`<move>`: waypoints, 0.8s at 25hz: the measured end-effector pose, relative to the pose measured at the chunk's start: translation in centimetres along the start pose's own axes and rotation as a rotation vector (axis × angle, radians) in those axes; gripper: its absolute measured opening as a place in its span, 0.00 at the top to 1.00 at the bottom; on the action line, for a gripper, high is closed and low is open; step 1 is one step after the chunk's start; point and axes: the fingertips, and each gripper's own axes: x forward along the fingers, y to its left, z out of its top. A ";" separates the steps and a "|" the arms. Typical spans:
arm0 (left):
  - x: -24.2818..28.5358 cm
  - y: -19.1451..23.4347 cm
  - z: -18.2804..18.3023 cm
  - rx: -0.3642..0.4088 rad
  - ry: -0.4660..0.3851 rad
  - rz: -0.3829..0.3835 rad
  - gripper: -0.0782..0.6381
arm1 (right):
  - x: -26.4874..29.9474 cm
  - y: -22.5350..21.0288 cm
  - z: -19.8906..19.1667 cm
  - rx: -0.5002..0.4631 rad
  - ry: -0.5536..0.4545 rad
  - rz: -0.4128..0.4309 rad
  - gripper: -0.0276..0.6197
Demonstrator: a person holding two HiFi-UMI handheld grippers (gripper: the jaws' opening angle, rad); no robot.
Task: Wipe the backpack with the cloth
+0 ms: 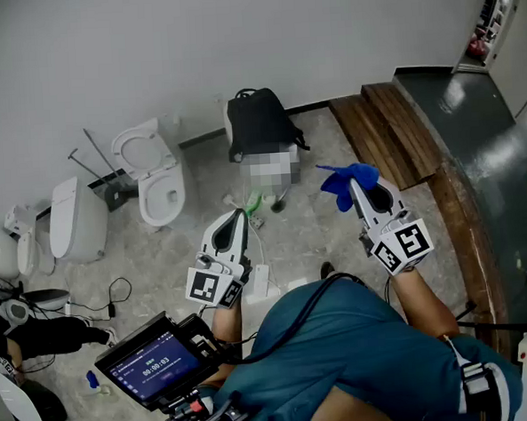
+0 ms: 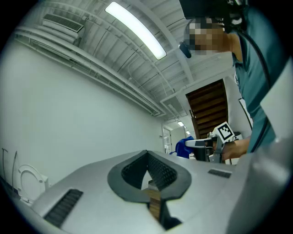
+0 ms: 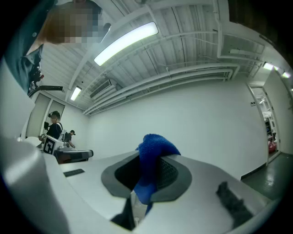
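A black backpack (image 1: 258, 123) stands upright on the floor against the white wall, ahead of both grippers. My right gripper (image 1: 354, 184) is shut on a blue cloth (image 1: 348, 181), held in the air well short of the backpack; the blue cloth (image 3: 151, 160) bulges out from between its jaws. My left gripper (image 1: 239, 214) is raised beside it, shut with nothing between its jaws (image 2: 147, 153). Both gripper views point up at the wall and ceiling, so the backpack is hidden there. The right gripper (image 2: 201, 143) with the cloth shows in the left gripper view.
A white toilet (image 1: 152, 172) and a second white fixture (image 1: 75, 220) stand left of the backpack. Wooden steps (image 1: 390, 131) run along the right. Cables (image 1: 109, 299) lie on the floor at left. A handheld screen (image 1: 153, 363) hangs near my body.
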 end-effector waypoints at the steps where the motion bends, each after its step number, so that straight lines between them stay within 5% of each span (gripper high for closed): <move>1: 0.4 0.1 0.0 0.000 -0.006 0.003 0.89 | 0.4 -0.3 0.1 -0.008 0.004 0.003 0.88; 9: 1.5 1.9 -0.4 0.017 -0.013 0.033 0.89 | 2.7 -2.3 -0.3 -0.050 0.002 0.007 0.88; 20: 17.3 11.7 -6.4 0.015 0.038 0.105 0.88 | 18.7 -14.8 -5.7 -0.027 0.047 0.074 0.88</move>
